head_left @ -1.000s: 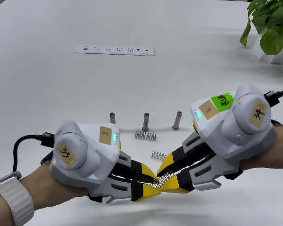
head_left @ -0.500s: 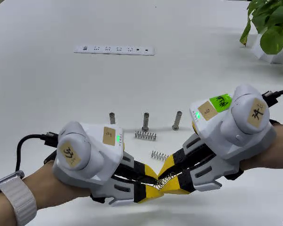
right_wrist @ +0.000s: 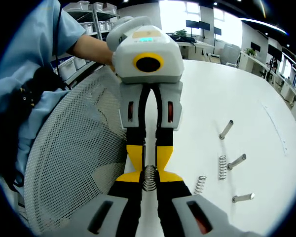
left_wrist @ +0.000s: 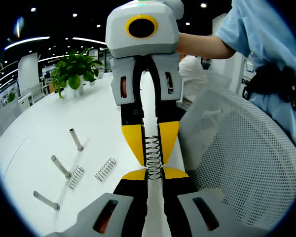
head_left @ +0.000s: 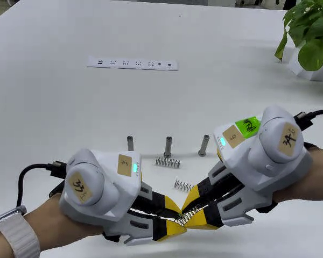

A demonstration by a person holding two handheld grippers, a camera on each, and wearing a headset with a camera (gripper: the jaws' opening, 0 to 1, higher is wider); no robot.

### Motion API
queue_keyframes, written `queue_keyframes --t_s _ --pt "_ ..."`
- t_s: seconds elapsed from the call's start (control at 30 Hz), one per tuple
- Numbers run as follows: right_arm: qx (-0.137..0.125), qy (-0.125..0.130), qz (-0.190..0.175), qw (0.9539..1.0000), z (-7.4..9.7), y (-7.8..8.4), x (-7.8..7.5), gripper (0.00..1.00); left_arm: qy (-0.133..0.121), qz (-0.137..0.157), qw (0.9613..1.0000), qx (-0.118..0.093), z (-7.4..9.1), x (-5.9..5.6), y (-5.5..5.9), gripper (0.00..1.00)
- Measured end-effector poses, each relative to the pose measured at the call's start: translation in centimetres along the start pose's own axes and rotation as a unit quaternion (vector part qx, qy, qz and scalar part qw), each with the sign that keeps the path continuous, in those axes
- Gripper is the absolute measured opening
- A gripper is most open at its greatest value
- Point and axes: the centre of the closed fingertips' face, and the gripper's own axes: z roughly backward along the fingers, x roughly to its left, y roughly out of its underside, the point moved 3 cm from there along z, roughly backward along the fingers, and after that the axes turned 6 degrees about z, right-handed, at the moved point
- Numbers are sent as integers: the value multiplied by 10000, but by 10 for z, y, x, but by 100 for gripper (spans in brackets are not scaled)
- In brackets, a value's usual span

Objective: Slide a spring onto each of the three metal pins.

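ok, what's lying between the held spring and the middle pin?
Head view: two loose springs. Nearer spring lies midway; farther spring rests by the middle pin.

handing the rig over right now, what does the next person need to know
Grippers: left gripper and right gripper are both shut on one spring, held between them by the table's front edge.
Things: the three pins stand upright, all bare. Two more springs lie flat, one close in front of the pins, one nearer the grippers.
Done: nothing on a pin yet.
Left: all three.
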Motion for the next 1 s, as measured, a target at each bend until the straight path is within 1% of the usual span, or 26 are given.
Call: queue_keyframes --t_s 0.1,0.2,0.3,0.37,0.4,0.5,0.57,0.6,0.67,0.7,0.77,0.8,0.83,0.87,0.93,0.97,1.0 --pt "31 -16 56 10000 -1 -3 -2 12 -73 69 9999 -55 2 1 0 10" --pt "46 -38 61 10000 -1 -5 -3 12 -119 311 9993 -156 6 2 1 11" --pt "56 -42 56 10000 -2 -7 -6 12 -200 355 9989 -230 10 3 3 11" --pt "78 -41 74 9999 -3 -7 -6 12 -293 421 9985 -197 12 6 7 12" --pt "122 -31 110 9999 -3 -7 -7 12 -378 463 9981 -172 14 7 10 14" --pt "172 -36 132 9998 -2 -6 -9 12 -637 574 9962 -150 21 14 19 25" --pt "191 -31 141 9997 -1 -6 -10 12 -912 704 9932 -167 28 22 25 33" --pt "213 -35 143 9997 -1 -6 -11 12 -1062 783 9910 -220 33 25 27 39" --pt "258 -40 165 9995 0 -5 -11 12 -1268 897 9875 -269 42 31 33 47" --pt "275 -38 171 9995 0 -4 -12 12 -1409 1009 9843 -332 48 35 36 51" --pt "289 -49 164 9994 1 -4 -12 12 -1544 1108 9811 -376 55 39 40 55" --pt "298 -51 173 9994 1 -4 -12 12 -1731 1233 9762 -430 62 45 44 59" --pt "308 -54 172 9994 1 -4 -13 12 -1822 1277 9738 -466 66 48 45 63" --pt "328 -53 176 9993 1 -4 -14 12 -1988 1362 9690 -548 70 52 46 66" --pt "346 -51 180 9992 1 -4 -15 12 -2324 1578 9577 -630 80 61 51 78" --pt "353 -48 186 9992 2 -4 -16 12 -2389 1645 9544 -700 83 63 51 82" --pt "363 -49 190 9991 2 -4 -16 12 -2494 1695 9504 -769 85 65 50 87"
